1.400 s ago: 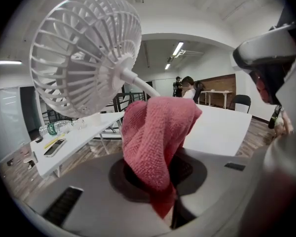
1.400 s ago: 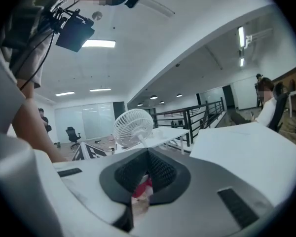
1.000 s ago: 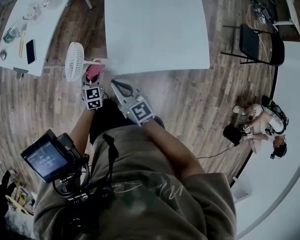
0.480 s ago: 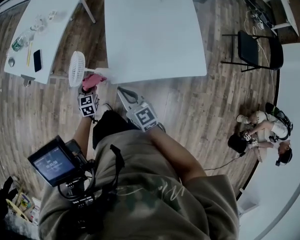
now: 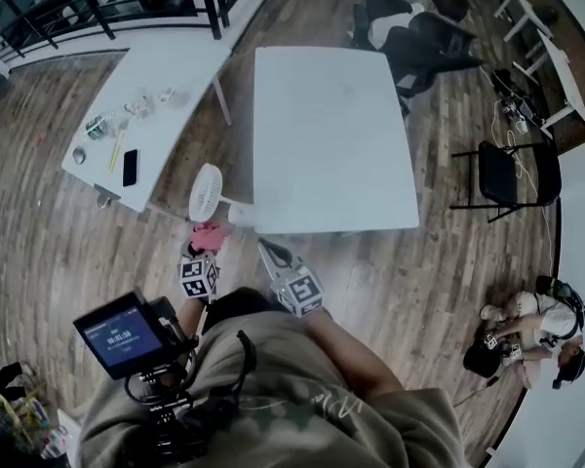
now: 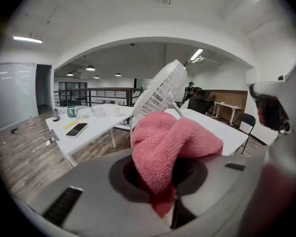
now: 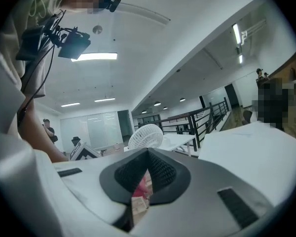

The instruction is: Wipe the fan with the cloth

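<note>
The left gripper [image 5: 208, 249] pinched the cloth [image 5: 212, 234] in its jaws near the fan [image 5: 206, 192]; the right gripper [image 5: 269, 252] sat shut, empty; wiping seemingly not yet begun.

Fan guards the near table corner; open floor lies to either side.
The fan [image 5: 206, 192] stands at the near left corner of the white table [image 5: 331, 135], at 12 o'clock from the left gripper [image 5: 209, 245], and the cloth [image 5: 212, 234] clamped in that gripper sits just short of it. At 11 o'clock a strip of floor [image 5: 231, 150] runs between this table and the cluttered side table [image 5: 166, 100]. The right gripper [image 5: 266, 250], jaws together, faces the table's near edge at 12 o'clock. From 2 to 5 o'clock the floor lies open as far as a chair [image 5: 512, 174] and a person [image 5: 522, 325] sitting well away.
</note>
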`<state>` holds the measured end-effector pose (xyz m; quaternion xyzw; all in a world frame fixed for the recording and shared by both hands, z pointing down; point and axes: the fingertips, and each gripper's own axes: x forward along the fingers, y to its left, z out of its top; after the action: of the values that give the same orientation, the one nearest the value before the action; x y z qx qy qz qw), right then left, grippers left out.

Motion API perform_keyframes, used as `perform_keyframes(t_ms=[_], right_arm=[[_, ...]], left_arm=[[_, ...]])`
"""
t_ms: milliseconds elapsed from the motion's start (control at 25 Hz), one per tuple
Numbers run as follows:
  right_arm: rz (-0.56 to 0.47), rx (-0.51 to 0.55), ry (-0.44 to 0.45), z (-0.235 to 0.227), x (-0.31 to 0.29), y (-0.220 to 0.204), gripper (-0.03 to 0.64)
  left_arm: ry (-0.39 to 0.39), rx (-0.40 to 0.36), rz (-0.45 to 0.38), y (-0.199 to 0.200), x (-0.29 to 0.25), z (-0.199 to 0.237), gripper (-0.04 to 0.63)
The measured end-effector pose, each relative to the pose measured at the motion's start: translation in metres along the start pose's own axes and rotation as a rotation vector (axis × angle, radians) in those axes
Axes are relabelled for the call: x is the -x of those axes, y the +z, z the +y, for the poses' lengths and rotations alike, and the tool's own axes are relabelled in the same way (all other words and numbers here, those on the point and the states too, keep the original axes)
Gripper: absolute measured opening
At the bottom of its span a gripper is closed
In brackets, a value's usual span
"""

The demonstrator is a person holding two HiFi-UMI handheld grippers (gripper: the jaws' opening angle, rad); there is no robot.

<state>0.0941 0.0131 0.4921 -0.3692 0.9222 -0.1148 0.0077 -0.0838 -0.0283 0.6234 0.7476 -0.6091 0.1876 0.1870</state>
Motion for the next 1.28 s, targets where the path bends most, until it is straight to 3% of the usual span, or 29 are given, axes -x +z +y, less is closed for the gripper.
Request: perform_keyframes(t_ms=[120, 280, 400, 560, 640, 760, 880, 1000, 1200, 1240, 1280], right_arm=[[-0.017, 0.010, -0.042, -0.007, -0.014, 0.024, 0.000], [0.008, 0.049, -0.043, 0.022, -0.016, 0.048, 0.000], [0.009, 0.082, -0.061, 0.028, -0.014, 0.066, 0.000], [-0.034, 0.131, -0.108, 0.022, -0.003, 0.094, 0.000], [-0.034, 0.144, -0.112, 0.016, 0.002, 0.103, 0.000], [0.002, 0.183, -0.059, 0.020, 0.000, 0.105, 0.000], [0.004, 0.137, -0.043, 0.014, -0.004, 0.095, 0.001], [-0.035, 0.063, -0.058, 0.007, -0.007, 0.088, 0.000], [-0.011, 0.126, 0.006, 0.016, -0.037, 0.089, 0.003], [-0.002, 0.131, 0.031, 0.024, -0.040, 0.084, 0.056], [0.012, 0.139, 0.069, 0.036, -0.043, 0.078, 0.061]], left_arm=[[-0.052, 0.019, -0.019, 0.023, -0.005, -0.004, 0.089], [-0.118, 0.062, 0.010, 0.019, 0.030, -0.009, 0.089], [-0.220, 0.019, 0.026, 0.026, 0.042, -0.031, 0.089], [-0.338, -0.117, 0.005, 0.019, 0.047, -0.050, 0.089], [-0.328, -0.119, -0.016, 0.021, 0.045, -0.047, 0.089], [-0.286, -0.061, -0.038, 0.026, 0.042, -0.036, 0.089], [-0.271, -0.031, -0.020, 0.025, 0.049, -0.038, 0.089], [-0.292, -0.068, -0.016, 0.027, 0.055, -0.049, 0.089], [-0.319, -0.166, -0.071, 0.055, 0.044, -0.057, 0.089], [-0.329, -0.169, -0.065, 0.053, 0.046, -0.058, 0.089], [-0.343, -0.167, -0.059, 0.052, 0.051, -0.058, 0.089]])
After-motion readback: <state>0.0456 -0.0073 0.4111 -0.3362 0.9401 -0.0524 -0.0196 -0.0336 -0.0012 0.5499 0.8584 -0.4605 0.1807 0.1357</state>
